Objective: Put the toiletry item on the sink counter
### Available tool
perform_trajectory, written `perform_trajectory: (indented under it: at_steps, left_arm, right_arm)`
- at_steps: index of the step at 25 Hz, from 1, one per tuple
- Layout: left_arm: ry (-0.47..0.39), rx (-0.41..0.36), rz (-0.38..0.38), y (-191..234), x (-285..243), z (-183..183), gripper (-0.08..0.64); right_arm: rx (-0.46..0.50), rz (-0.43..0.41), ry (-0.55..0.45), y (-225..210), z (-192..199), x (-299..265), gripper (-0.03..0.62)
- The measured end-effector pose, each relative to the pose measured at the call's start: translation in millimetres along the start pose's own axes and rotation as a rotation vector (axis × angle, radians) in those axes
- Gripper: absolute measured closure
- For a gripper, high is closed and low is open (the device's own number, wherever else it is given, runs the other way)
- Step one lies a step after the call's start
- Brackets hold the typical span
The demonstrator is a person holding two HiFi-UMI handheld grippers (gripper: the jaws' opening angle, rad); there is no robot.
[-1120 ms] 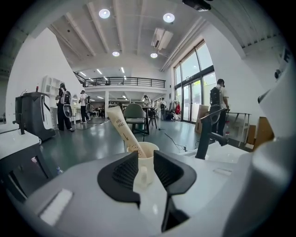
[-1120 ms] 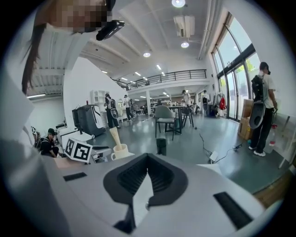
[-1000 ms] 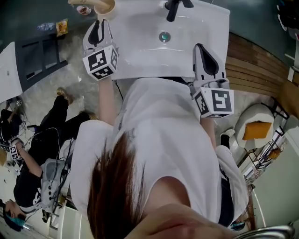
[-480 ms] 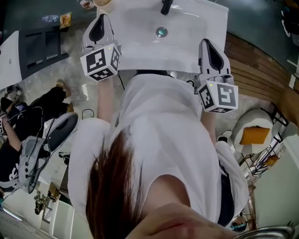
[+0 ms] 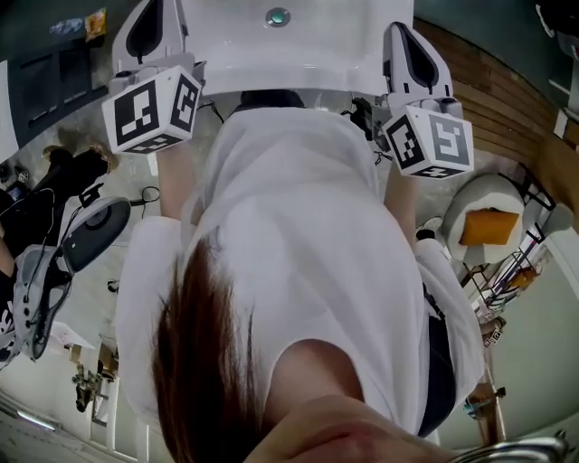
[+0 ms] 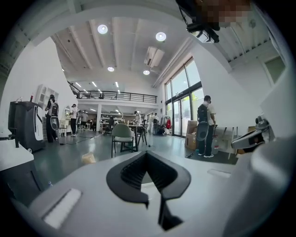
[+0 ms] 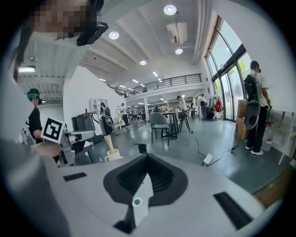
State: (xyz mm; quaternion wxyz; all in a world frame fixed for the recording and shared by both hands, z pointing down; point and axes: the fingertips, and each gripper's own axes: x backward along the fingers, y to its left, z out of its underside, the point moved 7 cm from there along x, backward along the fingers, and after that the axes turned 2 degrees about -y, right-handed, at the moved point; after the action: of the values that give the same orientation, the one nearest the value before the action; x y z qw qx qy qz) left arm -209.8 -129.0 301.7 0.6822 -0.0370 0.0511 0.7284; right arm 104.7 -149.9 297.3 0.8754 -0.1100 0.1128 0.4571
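Observation:
The white sink (image 5: 317, 45) with its round drain (image 5: 277, 16) lies at the top edge of the head view. My left gripper (image 5: 147, 23) hangs past the basin's left corner, shut and empty; in the left gripper view its jaws (image 6: 147, 153) meet with nothing between them. My right gripper (image 5: 405, 45) is over the basin's right edge, jaws together, holding nothing. Through the slit of the right gripper (image 7: 147, 157) I see the drain (image 7: 137, 202). Beyond stand the black tap (image 7: 142, 148) and a white mug (image 7: 112, 156) with a beige item in it.
A person's white shirt and hair fill the middle of the head view. A seat with an orange cushion (image 5: 488, 226) and wooden decking (image 5: 488, 99) are on the right. A dark shelf unit (image 5: 54, 63) and seated people are on the left. Other people stand in the hall.
The sink has slid toward the top of the head view and both grippers have come back from it and spread apart. The cup at the basin's left corner has left the view.

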Motion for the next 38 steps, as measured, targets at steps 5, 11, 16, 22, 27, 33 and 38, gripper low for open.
perform_trajectory:
  at_steps: [5, 11, 16, 22, 27, 33, 38]
  left_arm:
    - [-0.027, 0.006, 0.022, -32, 31, -14, 0.551]
    - [-0.072, 0.029, 0.051, -60, 60, -17, 0.552]
    - [-0.103, 0.022, 0.085, -68, 80, -24, 0.552]
    - [-0.083, 0.012, 0.079, -61, 94, -17, 0.552]
    - [-0.099, 0.005, 0.051, -81, 105, -33, 0.552]
    - [-0.109, 0.012, 0.035, -98, 119, -41, 0.551]
    - [-0.111, 0.029, 0.044, -102, 120, -36, 0.551]
  right_arm:
    - [0.015, 0.0, 0.002, -13, 0, 29, 0.588]
    - [0.045, -0.005, 0.012, -19, 5, 44, 0.588]
    - [0.032, -0.001, 0.004, -14, 9, 46, 0.588]
    - [0.027, -0.036, 0.02, -4, 16, 37, 0.588]
    - [0.018, -0.04, 0.007, -20, 9, 56, 0.588]
    - [0.011, -0.042, 0.024, -26, 12, 77, 0.588]
    - [0.014, -0.038, 0.028, -28, 17, 79, 0.588]
